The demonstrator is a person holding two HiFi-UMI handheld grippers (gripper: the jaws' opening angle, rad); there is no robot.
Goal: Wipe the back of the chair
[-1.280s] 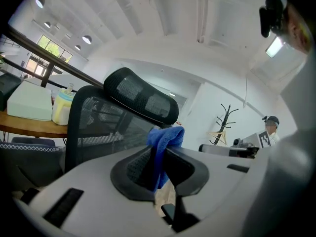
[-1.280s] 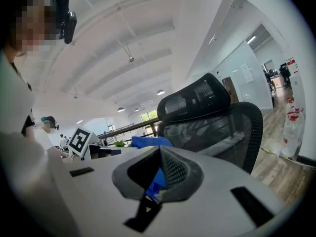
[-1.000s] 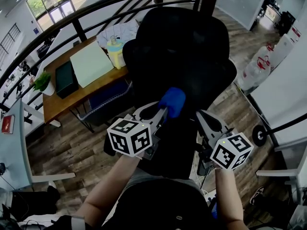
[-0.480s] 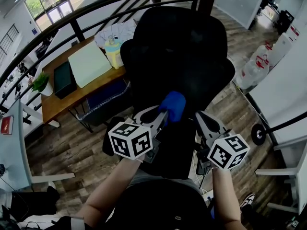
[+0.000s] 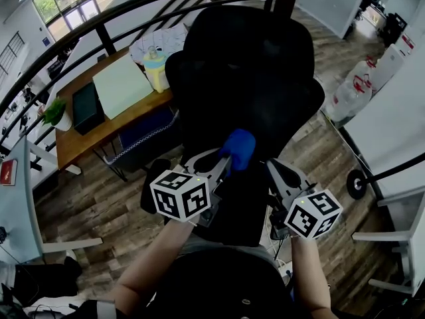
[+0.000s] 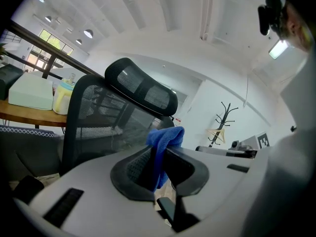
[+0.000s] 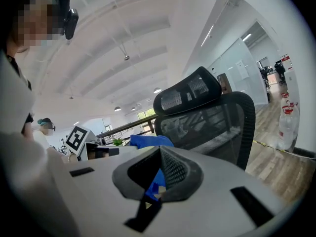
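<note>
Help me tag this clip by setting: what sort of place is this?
Probably an open-plan office, seemingly on an upper level. A black mesh office chair stands in front, a wooden desk sits beyond a railing, and a coat stand shows in the left gripper view.

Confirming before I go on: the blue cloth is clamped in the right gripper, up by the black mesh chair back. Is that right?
Not quite. The blue cloth is clamped in the left gripper, not the right one; the left gripper view shows it pinched between those jaws. The rest holds: it is up by the black mesh chair back.
</note>
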